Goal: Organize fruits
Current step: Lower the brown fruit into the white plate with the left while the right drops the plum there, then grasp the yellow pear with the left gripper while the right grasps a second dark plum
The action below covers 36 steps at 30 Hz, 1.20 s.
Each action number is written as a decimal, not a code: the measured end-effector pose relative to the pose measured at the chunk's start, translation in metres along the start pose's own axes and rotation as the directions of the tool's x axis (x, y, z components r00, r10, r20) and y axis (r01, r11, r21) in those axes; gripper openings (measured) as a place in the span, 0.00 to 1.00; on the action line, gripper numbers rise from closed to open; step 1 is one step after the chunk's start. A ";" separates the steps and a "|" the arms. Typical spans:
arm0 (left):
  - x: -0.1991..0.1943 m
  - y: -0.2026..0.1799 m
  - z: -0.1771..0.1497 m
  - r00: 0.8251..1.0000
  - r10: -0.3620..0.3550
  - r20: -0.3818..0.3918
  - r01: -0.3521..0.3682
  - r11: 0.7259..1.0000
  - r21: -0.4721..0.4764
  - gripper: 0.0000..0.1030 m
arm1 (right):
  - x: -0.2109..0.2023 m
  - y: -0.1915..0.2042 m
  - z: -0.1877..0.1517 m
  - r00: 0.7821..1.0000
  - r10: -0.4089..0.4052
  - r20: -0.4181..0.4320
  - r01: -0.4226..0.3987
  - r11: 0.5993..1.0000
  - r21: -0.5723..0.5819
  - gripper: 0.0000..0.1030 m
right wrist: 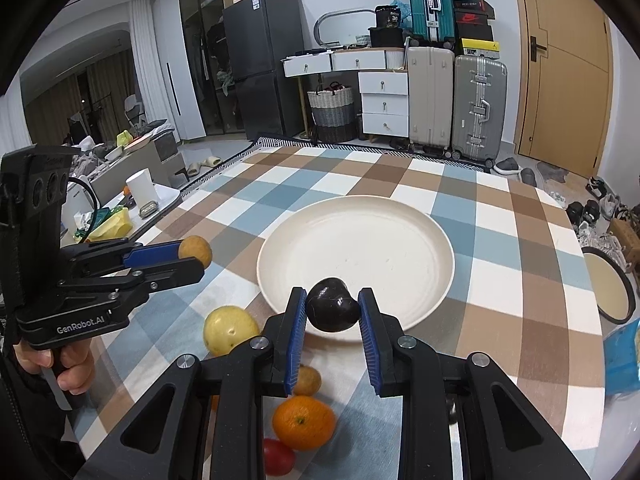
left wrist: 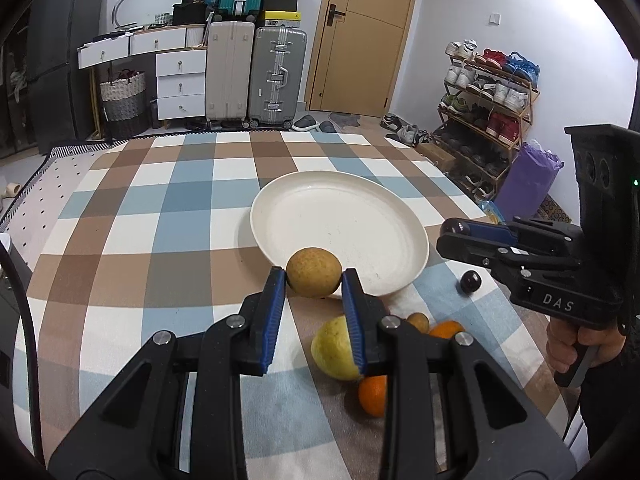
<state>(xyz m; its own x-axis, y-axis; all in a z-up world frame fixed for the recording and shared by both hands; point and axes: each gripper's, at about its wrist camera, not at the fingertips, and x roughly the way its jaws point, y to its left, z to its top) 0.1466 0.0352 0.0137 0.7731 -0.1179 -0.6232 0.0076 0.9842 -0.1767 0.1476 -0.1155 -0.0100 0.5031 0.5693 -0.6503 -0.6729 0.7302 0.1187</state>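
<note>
My left gripper [left wrist: 314, 278] is shut on a brown round fruit [left wrist: 314, 272], held above the near rim of the white plate [left wrist: 320, 216]. My right gripper [right wrist: 333, 308] is shut on a dark plum [right wrist: 332, 309] over the plate's [right wrist: 360, 240] near edge. On the cloth near me lie a yellow pear [left wrist: 332, 350], two oranges [left wrist: 374, 396] [left wrist: 446, 329], a small brown fruit [left wrist: 418, 320] and a dark plum [left wrist: 470, 282]. The right wrist view shows the pear [right wrist: 230, 328], an orange [right wrist: 304, 422], a small brown fruit [right wrist: 308, 380] and a red fruit [right wrist: 278, 456].
The table wears a checked cloth [left wrist: 160, 220]. Beyond its far edge stand suitcases [left wrist: 276, 76], white drawers [left wrist: 180, 80] and a door [left wrist: 360, 36]. A shoe rack [left wrist: 486, 100] is at the right. A low side table with a white cup [right wrist: 142, 188] is at the left.
</note>
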 end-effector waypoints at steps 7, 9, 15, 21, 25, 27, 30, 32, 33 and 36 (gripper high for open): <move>0.023 0.008 0.013 1.000 -0.003 0.003 0.003 1.000 -0.014 0.25 | 0.015 -0.014 0.005 1.000 -0.010 0.006 0.010 1.000 0.027 0.26; 0.032 0.011 0.017 1.000 -0.008 0.004 0.008 1.000 -0.014 0.25 | 0.020 -0.020 0.006 1.000 -0.004 0.007 0.004 0.999 0.047 0.26; 0.062 0.009 0.025 1.000 -0.011 -0.026 0.011 1.000 -0.003 0.25 | 0.039 -0.032 0.006 1.000 0.011 0.012 -0.012 0.996 0.084 0.26; 0.085 0.008 0.021 0.997 -0.012 -0.070 0.012 1.000 -0.008 0.25 | 0.052 -0.036 -0.003 1.000 -0.008 -0.003 0.008 0.996 0.083 0.27; 0.085 0.006 0.021 0.998 -0.008 -0.058 0.008 1.000 0.003 0.32 | 0.048 -0.039 -0.004 1.000 -0.011 0.013 0.010 0.997 0.080 0.38; 0.083 0.004 0.020 0.998 -0.002 -0.055 0.003 1.000 0.012 0.39 | 0.044 -0.040 -0.004 0.999 -0.017 0.029 0.014 0.997 0.076 0.38; 0.079 0.003 0.019 0.999 -0.010 -0.042 0.011 1.000 0.022 0.54 | 0.040 -0.045 -0.005 0.999 -0.038 0.037 0.035 0.996 0.087 0.41; 0.076 0.003 0.018 0.999 -0.017 -0.033 0.018 1.000 0.018 0.68 | 0.039 -0.048 -0.006 0.998 -0.053 0.041 0.049 0.994 0.099 0.51; 0.074 0.003 0.017 0.999 -0.019 -0.031 0.020 1.000 0.015 0.75 | 0.039 -0.049 -0.007 0.998 -0.056 0.040 0.052 0.993 0.103 0.57; 0.068 0.004 0.015 0.999 -0.029 -0.021 0.029 1.000 0.007 0.80 | 0.039 -0.049 -0.009 0.998 -0.059 0.035 0.056 0.994 0.094 0.72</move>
<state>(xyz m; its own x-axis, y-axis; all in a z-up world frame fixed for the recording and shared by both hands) 0.2091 0.0333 -0.0180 0.7589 -0.1494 -0.6338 0.0349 0.9813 -0.1895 0.1955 -0.1321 -0.0479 0.5607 0.5379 -0.6295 -0.5900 0.7930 0.1521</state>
